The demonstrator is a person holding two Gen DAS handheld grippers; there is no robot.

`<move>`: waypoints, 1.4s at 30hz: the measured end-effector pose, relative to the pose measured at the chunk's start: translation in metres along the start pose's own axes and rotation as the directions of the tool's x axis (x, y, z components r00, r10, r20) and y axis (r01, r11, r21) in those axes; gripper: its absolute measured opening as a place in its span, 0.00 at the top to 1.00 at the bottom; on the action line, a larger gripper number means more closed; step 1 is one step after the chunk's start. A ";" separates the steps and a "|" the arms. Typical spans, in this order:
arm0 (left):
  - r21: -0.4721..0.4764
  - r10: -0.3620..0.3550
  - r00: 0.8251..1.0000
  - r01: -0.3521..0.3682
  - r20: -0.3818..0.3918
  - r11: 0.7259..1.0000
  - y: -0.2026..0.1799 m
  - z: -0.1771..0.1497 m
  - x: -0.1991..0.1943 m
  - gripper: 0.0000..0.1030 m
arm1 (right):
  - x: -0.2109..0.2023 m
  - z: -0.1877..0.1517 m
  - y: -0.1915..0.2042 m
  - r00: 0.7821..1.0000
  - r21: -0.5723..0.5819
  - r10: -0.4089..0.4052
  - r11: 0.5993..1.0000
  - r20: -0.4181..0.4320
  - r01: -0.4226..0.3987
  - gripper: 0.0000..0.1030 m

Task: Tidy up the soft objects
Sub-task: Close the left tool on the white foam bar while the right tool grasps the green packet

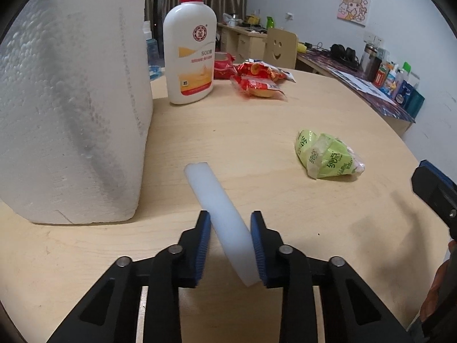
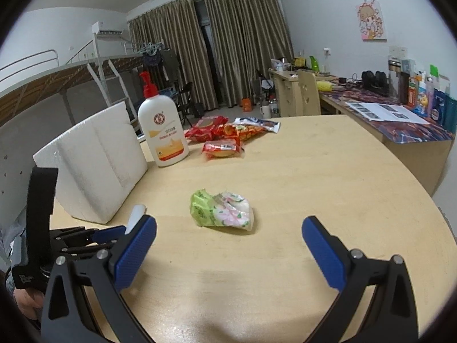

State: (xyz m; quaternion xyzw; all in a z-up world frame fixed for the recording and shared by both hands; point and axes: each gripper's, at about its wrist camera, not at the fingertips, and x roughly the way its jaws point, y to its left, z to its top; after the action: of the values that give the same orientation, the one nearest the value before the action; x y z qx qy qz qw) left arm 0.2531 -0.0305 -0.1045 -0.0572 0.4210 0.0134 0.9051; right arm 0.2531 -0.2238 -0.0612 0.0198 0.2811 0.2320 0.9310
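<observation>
My left gripper [image 1: 230, 245] pinches the white foam strip [image 1: 220, 211], long axis slanting away-left; the green tissue pack [image 2: 221, 208] lies on the worktop [image 2: 314, 171] dead ahead of my spread right gripper [image 2: 228, 253] — nearer it.

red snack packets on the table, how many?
3, clustered at the table's far side right of the lotion bottle: nearest packet, left rear packet, right rear packet. More may hide behind them.
</observation>
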 end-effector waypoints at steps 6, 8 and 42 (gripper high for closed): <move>0.011 -0.013 1.000 0.012 0.010 1.000 -0.001 0.002 -0.001 0.86 | 0.015 -0.002 -0.001 0.998 -0.005 0.014 1.000 -0.065 -0.014 0.00; 0.006 -0.027 0.999 0.027 0.021 1.000 0.001 0.002 -0.003 0.89 | 0.019 -0.002 0.001 0.997 -0.018 0.012 1.000 -0.077 -0.013 0.00; 0.032 -0.034 0.996 0.032 0.081 0.999 0.001 0.002 -0.013 0.91 | 0.093 0.013 0.023 0.952 -0.104 -0.081 0.993 -0.296 0.053 0.27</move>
State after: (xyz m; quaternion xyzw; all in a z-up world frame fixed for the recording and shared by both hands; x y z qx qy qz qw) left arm 0.2463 -0.0293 -0.0932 -0.0497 0.3831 -0.0058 0.9224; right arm 0.3186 -0.1605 -0.0943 -0.0693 0.4081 0.2137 0.8849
